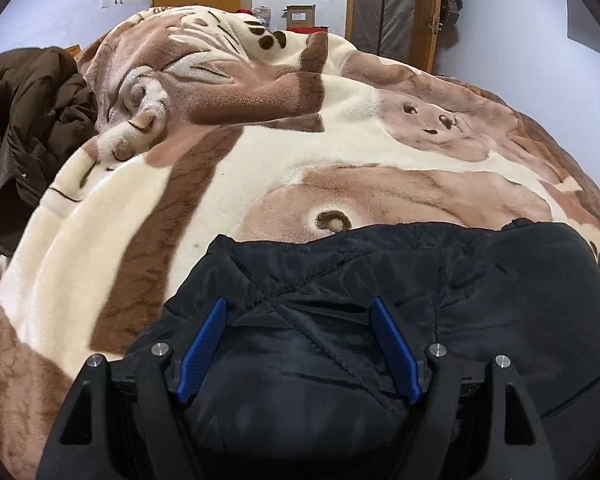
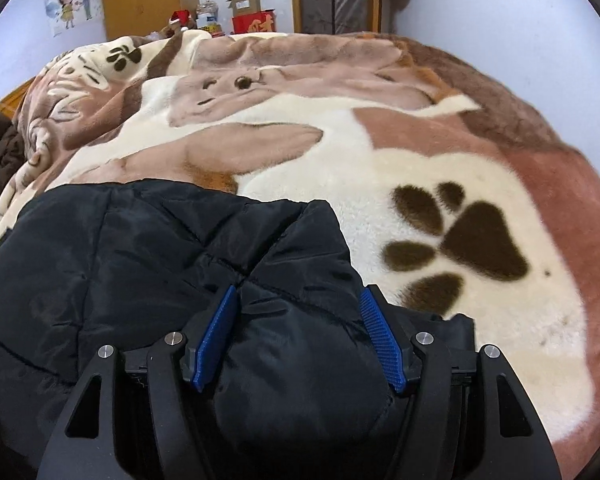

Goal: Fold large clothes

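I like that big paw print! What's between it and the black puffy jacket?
Only bare cream blanket, in the right wrist view, lies between the paw print and the black quilted jacket.

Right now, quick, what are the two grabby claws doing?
Left gripper: closed on a thick bunch of the black padded jacket.
Right gripper: also closed on a bunch of the black padded jacket.
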